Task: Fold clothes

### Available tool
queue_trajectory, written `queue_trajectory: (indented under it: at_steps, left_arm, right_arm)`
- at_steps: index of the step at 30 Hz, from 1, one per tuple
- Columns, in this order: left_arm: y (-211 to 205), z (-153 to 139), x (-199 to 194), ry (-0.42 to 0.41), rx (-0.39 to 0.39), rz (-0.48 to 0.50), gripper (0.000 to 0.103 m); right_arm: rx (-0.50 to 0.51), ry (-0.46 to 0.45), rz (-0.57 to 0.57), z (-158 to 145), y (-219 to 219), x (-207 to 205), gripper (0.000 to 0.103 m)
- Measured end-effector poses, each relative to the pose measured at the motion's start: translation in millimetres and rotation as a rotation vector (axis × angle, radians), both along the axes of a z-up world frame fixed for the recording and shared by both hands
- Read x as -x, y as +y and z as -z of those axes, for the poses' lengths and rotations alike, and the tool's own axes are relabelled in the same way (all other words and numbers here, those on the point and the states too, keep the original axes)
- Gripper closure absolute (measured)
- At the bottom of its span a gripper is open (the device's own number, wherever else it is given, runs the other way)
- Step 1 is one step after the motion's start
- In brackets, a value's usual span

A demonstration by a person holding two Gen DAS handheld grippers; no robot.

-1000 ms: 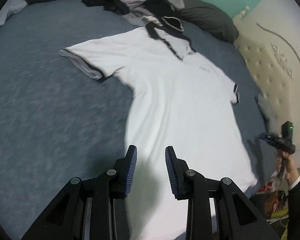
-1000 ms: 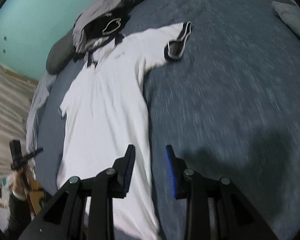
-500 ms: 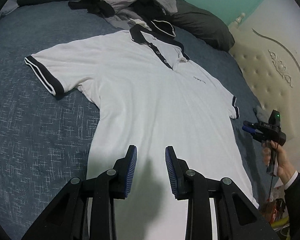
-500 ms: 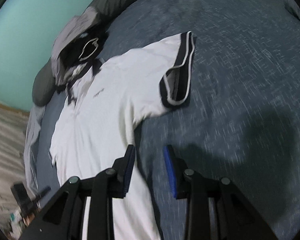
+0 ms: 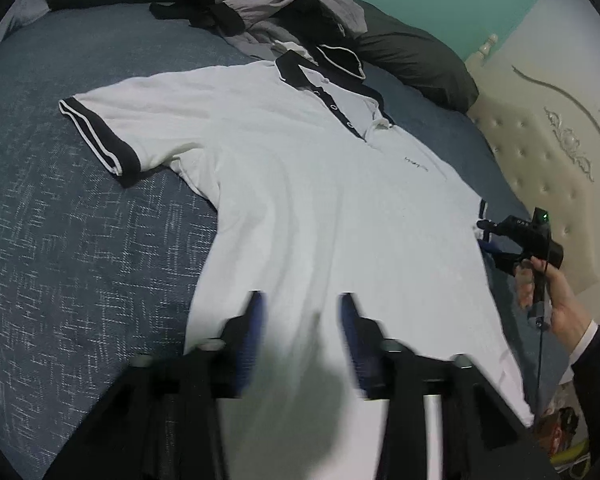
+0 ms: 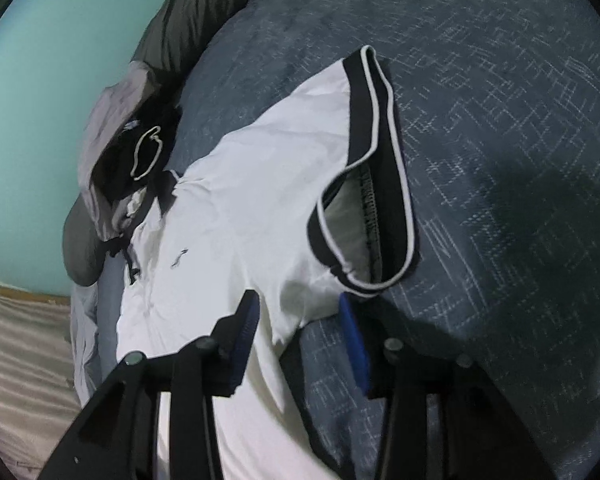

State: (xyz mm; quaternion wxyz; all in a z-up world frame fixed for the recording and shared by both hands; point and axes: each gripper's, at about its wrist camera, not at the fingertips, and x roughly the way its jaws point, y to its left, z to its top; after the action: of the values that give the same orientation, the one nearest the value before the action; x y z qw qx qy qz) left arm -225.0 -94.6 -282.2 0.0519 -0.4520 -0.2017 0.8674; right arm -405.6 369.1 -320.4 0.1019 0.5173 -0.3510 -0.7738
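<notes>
Both hand-held grippers have sunk closer to the white short-sleeved polo shirt with navy trim (image 5: 320, 208), spread flat on the blue-grey bedspread (image 5: 72, 240), left gripper (image 5: 300, 312) and right gripper (image 6: 298, 312) opening, grasping nothing.

White polo shirt (image 5: 332, 208) with black collar (image 5: 296, 66), black placket, black sleeve cuffs (image 6: 384, 168) striped white, small dark chest logo. Bedspread (image 5: 80, 240) slate blue with white crosshatch flecks. Pillows (image 5: 416, 64) dark grey-green. Heaped clothes (image 5: 276, 4) light grey and black, white piping. Wall (image 6: 44, 92) teal. Headboard (image 5: 540, 152) cream, tufted, with a carved ornament. Left gripper (image 5: 302, 328) and right gripper (image 6: 298, 330) black with blue pads (image 6: 354, 344). Sleeve (image 5: 596, 364) dark over a white cuff.
</notes>
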Motion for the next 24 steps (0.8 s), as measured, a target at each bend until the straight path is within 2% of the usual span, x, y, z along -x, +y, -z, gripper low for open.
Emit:
queue_trajectory:
  at_steps: [3,7,10,18,21,24]
  left_arm:
    - [-1.7,2.7,0.4,0.001,-0.01,-0.003,0.042]
    - [-7.9,8.8,1.0,-0.015,-0.017,-0.029,0.041]
    - [-11.7,8.9,-0.6,-0.012,-0.024,-0.039,0.041]
    - [-13.6,4.2,-4.1,0.004,-0.021,-0.047,0.041]
    - [-13.1,4.8,-3.3,0.003,-0.022,-0.046,0.041]
    - [-13.9,5.3,-2.9,0.001,-0.022,-0.047,0.041]
  right_arm:
    - [-0.01,0.004,0.01,1.6,-1.8,1.8,0.062]
    - [-0.043,0.018,0.012,1.8,-1.7,3.4,0.089]
    - [-0.071,0.029,0.01,1.8,-0.8,3.9,0.1]
    - [-0.07,0.154,0.083,-16.0,20.5,-5.1,0.102]
    - [-0.074,0.155,0.08,-12.8,20.9,-2.9,0.102]
    - [-0.062,0.114,0.067,-1.0,17.1,-1.6,0.102]
